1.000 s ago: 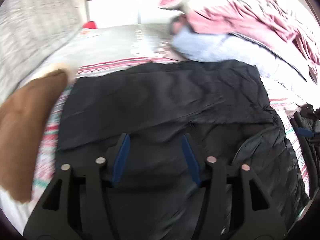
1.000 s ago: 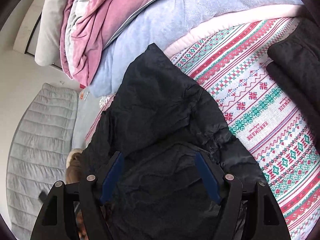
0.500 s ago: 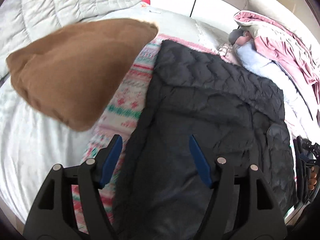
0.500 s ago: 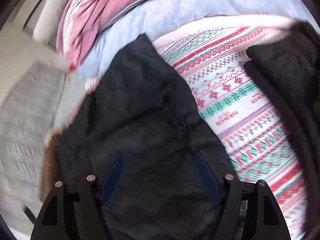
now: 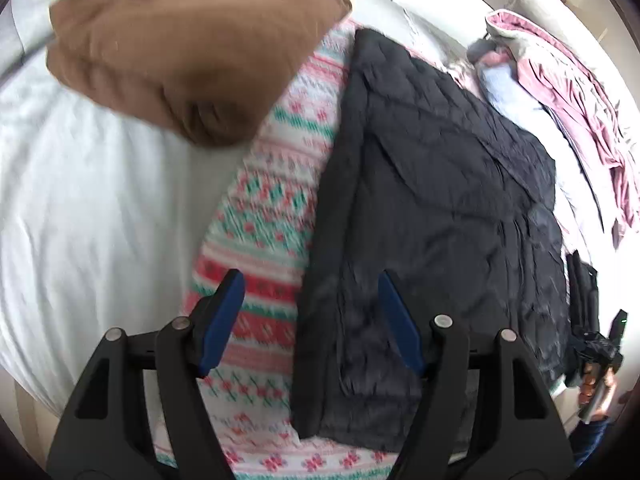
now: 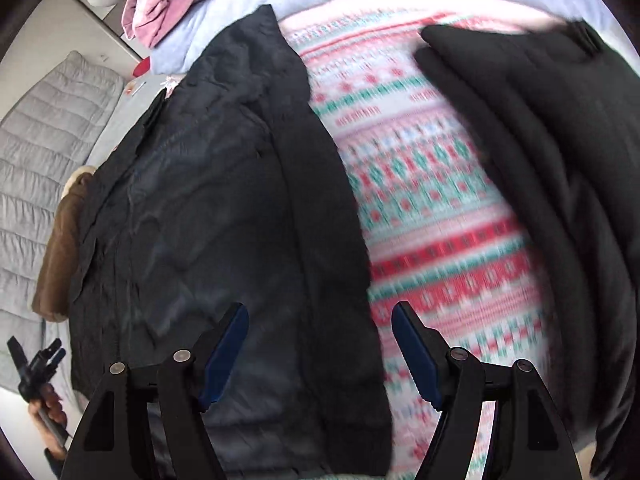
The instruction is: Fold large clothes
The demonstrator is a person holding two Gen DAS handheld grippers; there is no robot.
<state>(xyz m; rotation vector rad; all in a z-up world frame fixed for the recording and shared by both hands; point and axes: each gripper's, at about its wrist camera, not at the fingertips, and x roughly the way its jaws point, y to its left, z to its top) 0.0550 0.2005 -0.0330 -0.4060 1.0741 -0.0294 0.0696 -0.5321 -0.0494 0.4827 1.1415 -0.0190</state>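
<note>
A black quilted jacket [image 5: 432, 200] lies folded into a long flat strip on a red, green and white patterned blanket [image 5: 264, 216]. It also shows in the right wrist view [image 6: 224, 208]. My left gripper [image 5: 308, 320] is open and empty, held above the jacket's left edge. My right gripper [image 6: 320, 348] is open and empty, held above the jacket's right edge. The left gripper also shows small at the lower left of the right wrist view [image 6: 36, 364], the right gripper at the lower right of the left wrist view [image 5: 596, 344].
A brown cushion [image 5: 188, 48] lies left of the jacket on a white sheet [image 5: 80, 216]. A black folded garment [image 6: 540, 128] lies on the blanket [image 6: 432, 216] to the right. Pink and light blue bedding [image 5: 560, 80] is piled at the far side. A grey quilted headboard [image 6: 48, 128] stands behind.
Both grippers have pulled back and up from the jacket. The left view swung left to take in the blanket and cushion; the right view swung right toward the black folded garment.
</note>
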